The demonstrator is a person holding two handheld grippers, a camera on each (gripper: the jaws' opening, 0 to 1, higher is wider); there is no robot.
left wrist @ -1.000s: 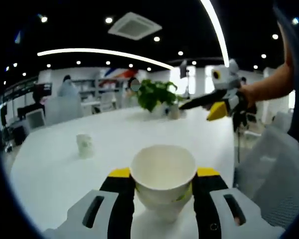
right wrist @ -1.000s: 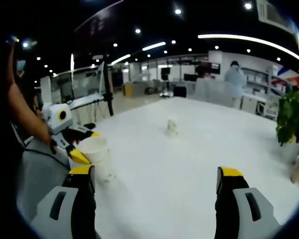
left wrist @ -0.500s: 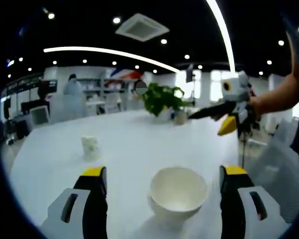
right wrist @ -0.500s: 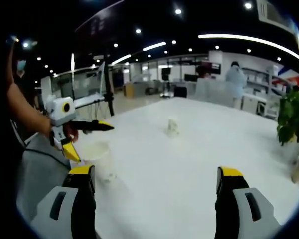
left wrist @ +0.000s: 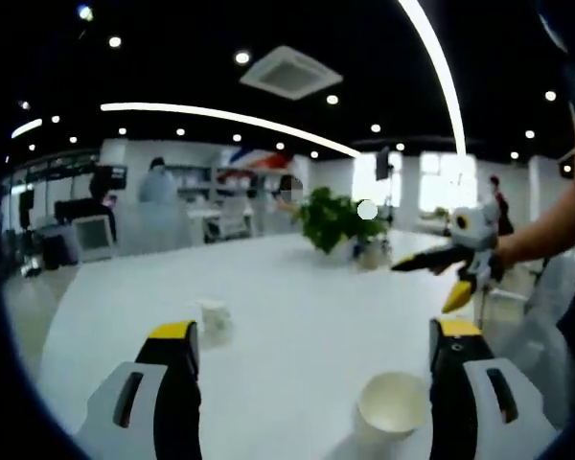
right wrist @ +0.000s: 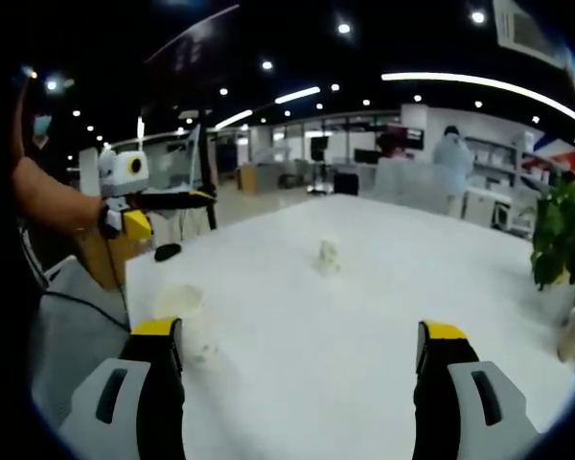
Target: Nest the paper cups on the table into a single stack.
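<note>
In the left gripper view the left gripper [left wrist: 311, 379] has its jaws spread wide with nothing between them, yellow tips up, grey bodies below. A cup [left wrist: 393, 409] stands upright on the table [left wrist: 297, 316] low in the view, just inside the right-hand jaw and not touching either jaw as far as can be seen. A second cup [left wrist: 214, 319] (small, pale, somewhat blurred) sits farther out on the table, above the left-hand jaw and well apart from the first. Beyond it a plant [left wrist: 337, 219] stands near the table's far edge. At the right of this view the right gripper [left wrist: 455, 264] comes in, held by a person's hand [left wrist: 506, 254] above the table edge.

In the right gripper view the right gripper [right wrist: 302, 369] is likewise open, jaws far apart and empty. The near cup [right wrist: 180, 305] shows as a faint blur on the table [right wrist: 364, 316] just above the left-hand jaw. The far cup [right wrist: 327, 257] sits near the middle of the table, between the jaws' lines but well ahead of them. The left gripper [right wrist: 163, 206] appears at the left, held up off the table in a hand [right wrist: 115, 218]. The plant [right wrist: 563, 240] stands at the right edge.
</note>
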